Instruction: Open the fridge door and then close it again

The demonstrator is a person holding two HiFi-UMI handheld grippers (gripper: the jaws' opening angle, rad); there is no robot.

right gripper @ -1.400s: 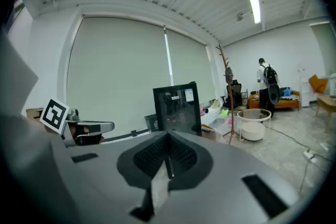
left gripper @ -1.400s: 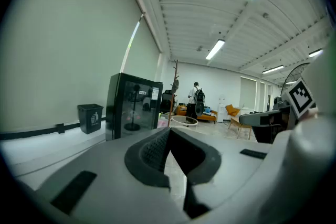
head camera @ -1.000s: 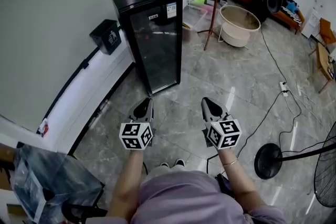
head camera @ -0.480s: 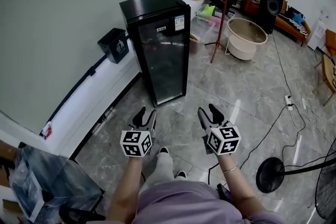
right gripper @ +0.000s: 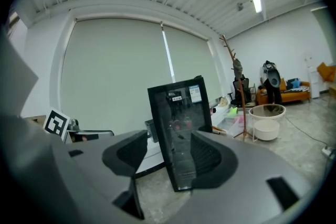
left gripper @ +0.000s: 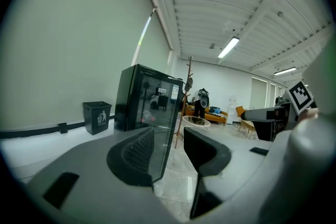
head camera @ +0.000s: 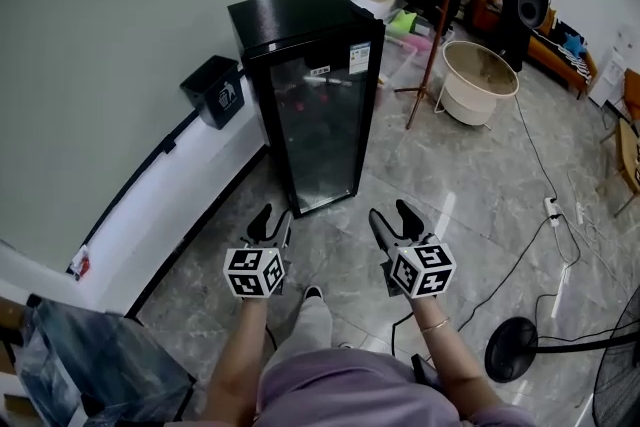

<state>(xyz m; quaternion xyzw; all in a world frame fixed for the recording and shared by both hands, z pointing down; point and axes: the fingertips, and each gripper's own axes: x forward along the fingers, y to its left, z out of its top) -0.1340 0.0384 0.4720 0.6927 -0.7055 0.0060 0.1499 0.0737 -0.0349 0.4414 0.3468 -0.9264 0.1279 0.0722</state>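
Black and glossy, the small upright fridge [head camera: 300, 15] stands on the grey marbled floor [head camera: 470, 195] against the pale wall [head camera: 120, 5]. Its dark glass door [head camera: 325, 130] is shut flush with the cabinet. I hold both claws out toward it, side by side, well short of the door and touching nothing. My left claw [head camera: 272, 215] has just been opening and now stands wide. Between its jaws I see only air and the far-off edge of the fridge. My right claw [head camera: 392, 212] has just been opening too; its jaws are well apart and empty, and the fridge door shows in the gap between them. A black waste bin [head camera: 212, 90] sits by the wall just left of the fridge as I face it. Off to the right, beyond the fridge, are a wooden coat stand [head camera: 440, 15] and a round white tub [head camera: 475, 107].
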